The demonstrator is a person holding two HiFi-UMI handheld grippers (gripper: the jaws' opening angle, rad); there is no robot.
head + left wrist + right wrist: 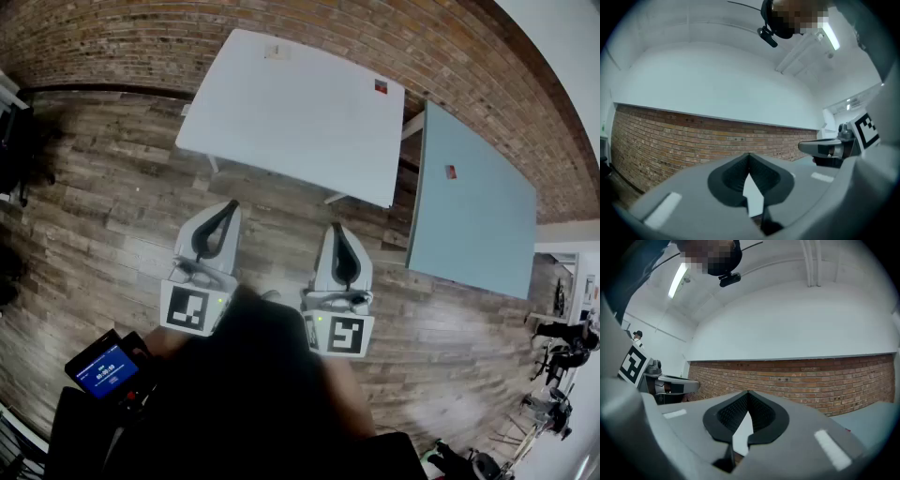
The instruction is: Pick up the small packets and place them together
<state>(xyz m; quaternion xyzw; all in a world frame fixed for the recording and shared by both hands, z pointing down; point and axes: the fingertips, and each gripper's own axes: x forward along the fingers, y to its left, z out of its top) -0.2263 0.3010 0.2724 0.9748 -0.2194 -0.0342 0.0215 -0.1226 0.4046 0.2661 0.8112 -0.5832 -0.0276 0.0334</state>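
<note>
Three small packets lie far ahead of me. A pale packet (pixel 277 52) and a dark red packet (pixel 381 86) rest on the white table (pixel 281 122). A third, red packet (pixel 451 172) sits on the blue-grey table (pixel 478 216). Both grippers hang close to my body over the wooden floor, short of the tables. My left gripper (pixel 228 208) (pixel 749 157) has its jaw tips pressed together with nothing between them. My right gripper (pixel 337 230) (pixel 747 394) is shut and empty too. Each gripper view looks toward the brick wall and shows no packet.
A brick wall (pixel 141 37) runs behind the tables. A device with a blue screen (pixel 103 367) sits at my lower left. Dark furniture (pixel 14 141) stands at the left edge, and chairs and gear (pixel 553 375) crowd the lower right.
</note>
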